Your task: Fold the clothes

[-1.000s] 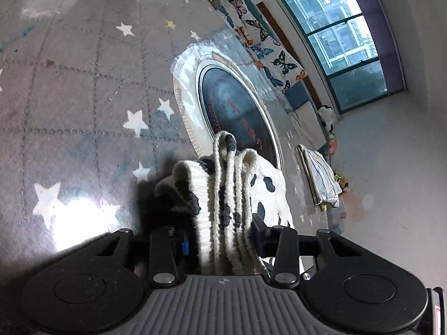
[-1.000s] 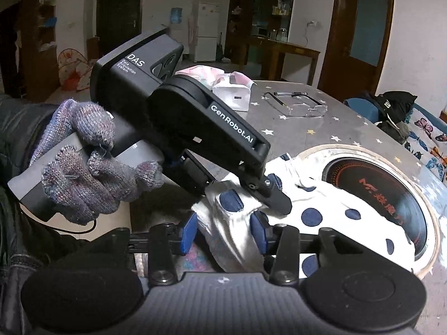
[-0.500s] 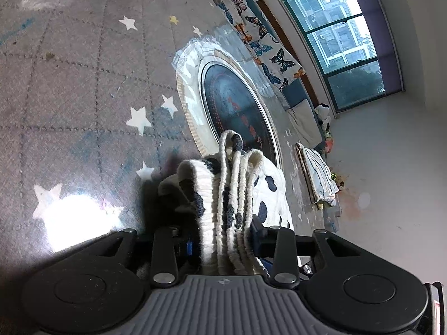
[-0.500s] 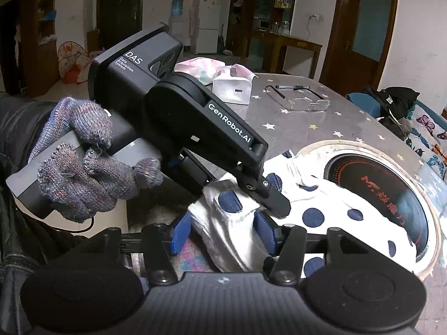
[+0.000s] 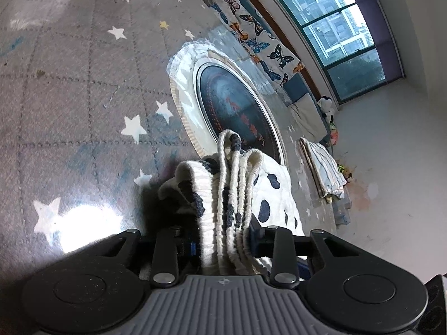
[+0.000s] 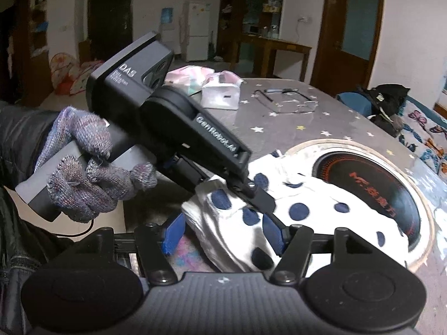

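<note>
A white garment with dark blue dots (image 6: 307,203) lies bunched on the grey star-patterned table (image 6: 279,120), partly over a round black cooktop (image 6: 371,184). My left gripper (image 5: 223,240) is shut on the garment's ribbed, stacked edge (image 5: 232,189); it also shows in the right wrist view (image 6: 245,192), held by a gloved hand. My right gripper (image 6: 223,234) is open, its blue pads (image 6: 173,231) spread on either side of a fold of the garment without pinching it.
The cooktop (image 5: 237,109) has a pale rim. Glasses (image 6: 287,100) and a white tissue pack (image 6: 220,95) lie at the table's far side. A folded striped cloth (image 5: 324,167) and a butterfly-print sofa (image 5: 251,36) are beyond the table edge.
My right gripper's pads have spread apart from the garment fold they were pinching. My left gripper keeps its hold and has barely moved.
</note>
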`<state>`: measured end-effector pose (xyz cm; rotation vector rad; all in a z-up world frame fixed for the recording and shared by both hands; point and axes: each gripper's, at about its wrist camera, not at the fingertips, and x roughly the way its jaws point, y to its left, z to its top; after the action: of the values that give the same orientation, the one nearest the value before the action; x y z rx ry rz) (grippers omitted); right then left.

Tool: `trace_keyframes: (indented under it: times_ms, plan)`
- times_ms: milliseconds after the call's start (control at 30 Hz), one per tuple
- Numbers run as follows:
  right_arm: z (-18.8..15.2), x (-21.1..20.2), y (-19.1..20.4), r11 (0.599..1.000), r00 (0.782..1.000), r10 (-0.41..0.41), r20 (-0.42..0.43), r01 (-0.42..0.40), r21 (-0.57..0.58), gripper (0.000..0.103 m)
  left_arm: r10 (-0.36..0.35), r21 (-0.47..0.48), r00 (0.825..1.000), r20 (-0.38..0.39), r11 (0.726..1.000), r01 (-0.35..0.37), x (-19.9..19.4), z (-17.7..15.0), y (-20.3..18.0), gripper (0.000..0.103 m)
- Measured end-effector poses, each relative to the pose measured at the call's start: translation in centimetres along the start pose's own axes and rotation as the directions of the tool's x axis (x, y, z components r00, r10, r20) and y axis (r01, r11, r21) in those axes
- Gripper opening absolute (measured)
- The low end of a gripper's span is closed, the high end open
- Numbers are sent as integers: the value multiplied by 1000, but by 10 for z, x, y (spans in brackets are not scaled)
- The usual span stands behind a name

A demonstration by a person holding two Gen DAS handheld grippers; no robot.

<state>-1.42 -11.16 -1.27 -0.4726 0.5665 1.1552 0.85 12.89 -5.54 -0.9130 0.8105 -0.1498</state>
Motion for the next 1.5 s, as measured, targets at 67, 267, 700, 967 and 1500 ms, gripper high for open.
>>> trace_keyframes:
  times_ms: [67, 267, 700, 967, 1500]
  plan:
    - [-3, -7, -4, 1000, 1000, -9, 11, 8, 28, 64, 9, 16, 1000, 1, 1000, -9, 1, 0, -3, 34]
    - [-18, -30, -26, 987, 994, -107, 29, 103, 125, 69, 34, 76, 999, 10, 996, -35, 4, 2, -10, 34]
    - [-54, -36, -120, 820, 938, -343, -48, 324, 472, 68, 72, 208, 997, 2, 976, -71, 9, 11, -19, 34]
    - [-79, -26, -158, 697, 943, -320, -90, 298, 652, 61, 77, 256, 997, -22, 964, -69, 12, 21, -19, 34]
    - [-89, -34, -150, 570, 940, -341, -33, 234, 788, 8, 123, 399, 992, -20, 911, -105, 22, 33, -48, 32]
